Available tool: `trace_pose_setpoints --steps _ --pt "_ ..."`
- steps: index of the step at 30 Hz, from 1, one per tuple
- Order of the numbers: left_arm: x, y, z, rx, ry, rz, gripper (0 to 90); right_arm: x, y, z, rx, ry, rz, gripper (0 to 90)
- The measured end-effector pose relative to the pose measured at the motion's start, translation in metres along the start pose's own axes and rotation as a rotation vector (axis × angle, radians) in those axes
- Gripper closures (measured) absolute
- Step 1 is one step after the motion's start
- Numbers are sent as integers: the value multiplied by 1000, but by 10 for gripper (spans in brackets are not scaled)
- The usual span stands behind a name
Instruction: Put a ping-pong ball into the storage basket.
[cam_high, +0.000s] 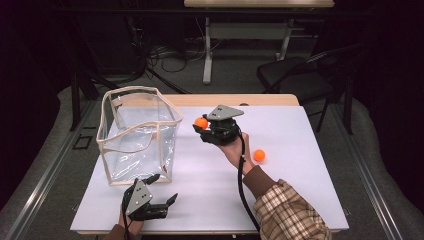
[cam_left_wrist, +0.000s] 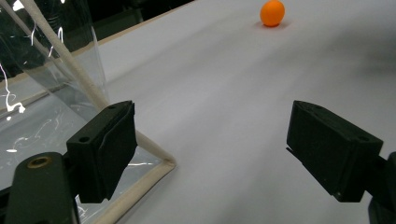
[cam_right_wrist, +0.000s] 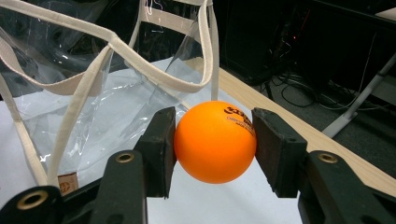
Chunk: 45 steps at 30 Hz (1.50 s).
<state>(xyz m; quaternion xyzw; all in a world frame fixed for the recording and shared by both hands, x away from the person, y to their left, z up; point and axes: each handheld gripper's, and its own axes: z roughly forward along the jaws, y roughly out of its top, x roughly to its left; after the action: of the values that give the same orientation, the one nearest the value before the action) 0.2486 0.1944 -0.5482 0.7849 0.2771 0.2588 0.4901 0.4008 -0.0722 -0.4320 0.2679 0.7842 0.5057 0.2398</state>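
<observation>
High view: fixed above the near edge of the white surface, facing forward and down, far enough to take in the whole top, the clear bag and the floor beyond.

Left gripper view: low, close over the surface just beside the clear bag's near corner, looking along own fingers toward a far orange ball, the same one lying well right of the bag in the high view.

Right gripper view: raised, very near a held orange ball, facing the bag's open top; shared with the high view.
</observation>
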Motion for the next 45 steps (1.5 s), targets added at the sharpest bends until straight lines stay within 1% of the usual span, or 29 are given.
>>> trace_pose_setpoints --steps 19,25,27,45 --pt "0 0 0 -1 0 -3 159 -1 14 7 -12 6 -3 509" --pt "0 0 0 -2 1 -3 159 -1 14 8 -13 6 -2 509" --pt "0 0 0 1 1 1 159 -1 19 11 -10 5 -12 509" --pt "0 0 1 -2 0 -1 159 -2 30 19 -23 11 -15 509"
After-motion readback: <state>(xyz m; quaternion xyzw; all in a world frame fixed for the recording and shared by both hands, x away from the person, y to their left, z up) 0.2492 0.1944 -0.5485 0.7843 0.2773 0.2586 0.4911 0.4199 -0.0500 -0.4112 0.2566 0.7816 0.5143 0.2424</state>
